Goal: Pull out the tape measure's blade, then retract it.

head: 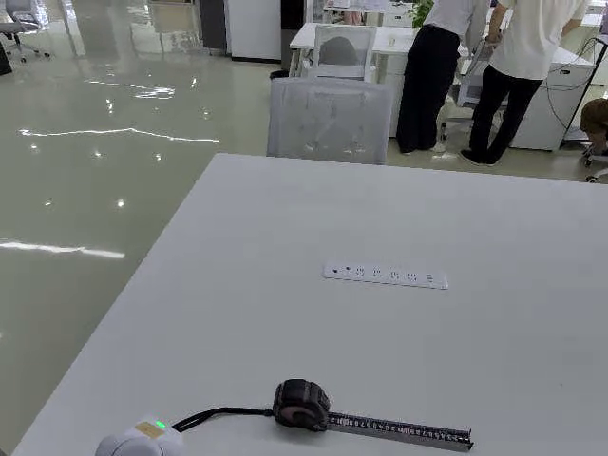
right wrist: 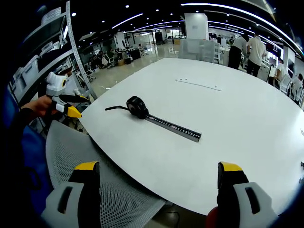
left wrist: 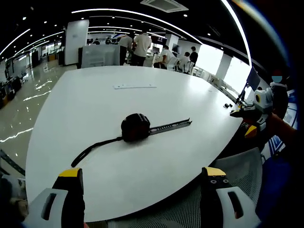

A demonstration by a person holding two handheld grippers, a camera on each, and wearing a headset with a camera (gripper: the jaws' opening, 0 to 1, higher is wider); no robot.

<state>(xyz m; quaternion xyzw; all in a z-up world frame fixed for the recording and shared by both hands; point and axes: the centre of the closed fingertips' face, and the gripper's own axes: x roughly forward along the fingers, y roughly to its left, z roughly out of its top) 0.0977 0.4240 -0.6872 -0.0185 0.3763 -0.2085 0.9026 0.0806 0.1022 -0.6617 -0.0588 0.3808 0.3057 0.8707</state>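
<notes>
A black tape measure (head: 302, 406) lies near the front edge of the white table (head: 380, 209). Its blade (head: 399, 431) is pulled out a short way to the right and rests flat, and its black strap (head: 218, 414) trails to the left. The left gripper view has the case (left wrist: 136, 127) ahead of my left gripper (left wrist: 142, 190), which is open, well short of it and off the table's edge. My right gripper (right wrist: 159, 185) is also open and holds nothing, with the tape measure (right wrist: 137, 107) far ahead. The white top of a gripper (head: 142, 439) shows left of the strap.
A white power strip (head: 385, 275) is set into the table's middle. A grey mesh chair (head: 329, 119) stands at the far side, and another mesh seat (right wrist: 95, 190) lies under my grippers. People (head: 527, 57) stand at desks beyond. Glossy floor lies to the left.
</notes>
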